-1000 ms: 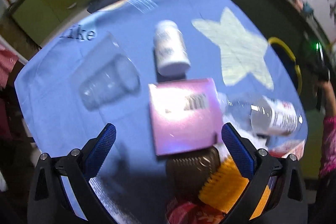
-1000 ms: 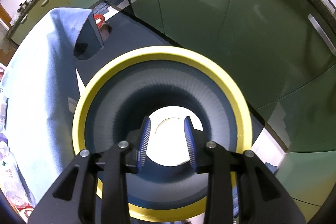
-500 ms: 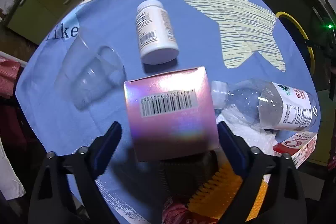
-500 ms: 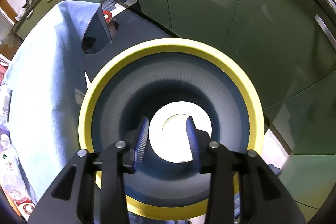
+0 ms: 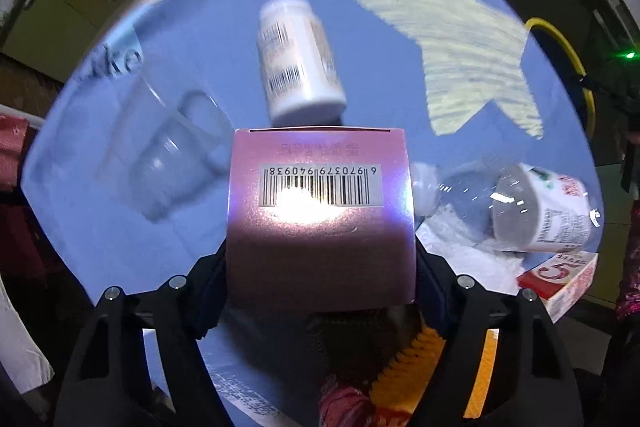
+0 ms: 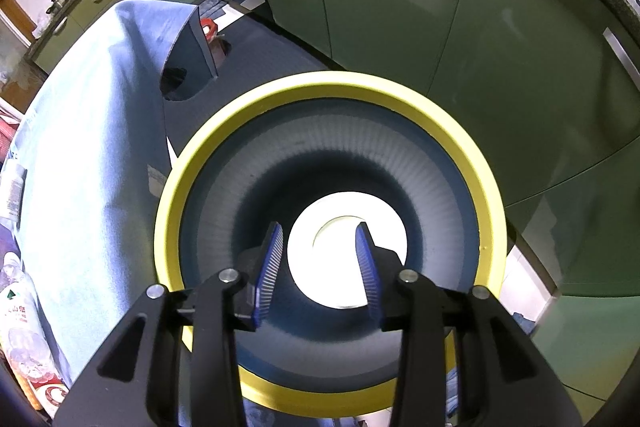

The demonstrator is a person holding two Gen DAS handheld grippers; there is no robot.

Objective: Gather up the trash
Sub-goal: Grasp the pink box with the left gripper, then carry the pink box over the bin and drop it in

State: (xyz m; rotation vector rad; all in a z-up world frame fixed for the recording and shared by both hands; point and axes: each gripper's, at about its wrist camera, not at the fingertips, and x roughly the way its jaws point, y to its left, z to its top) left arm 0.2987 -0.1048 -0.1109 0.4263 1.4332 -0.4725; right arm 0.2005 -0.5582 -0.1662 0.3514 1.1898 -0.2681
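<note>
A: Left wrist view: what's obscured?
B: The pink box (image 5: 320, 219) fills centre frame and hides both pads of the left gripper (image 5: 320, 267); contact itself isn't visible. Glare washes out part of its barcode; the pill bottle (image 5: 298, 59) above it is motion-blurred; brown and yellow items at the bottom edge can't be identified.
A: Claw state?
B: Left points straight down at the blue tablecloth (image 5: 100, 227); jaws have just been closing with the box between them, flanking its sides; clamped or not, can't tell.
A: Right?
B: Right gripper (image 6: 320, 267) tilts steeply down into the yellow-rimmed bin (image 6: 490, 187), centre frame; jaws partly apart, nothing between them.
A: Clutter?
B: Clear cup (image 5: 160, 163) at left; water bottle (image 5: 520, 207) lying at right; red-and-white carton (image 5: 560, 275) lower right, cut off by the table edge.
</note>
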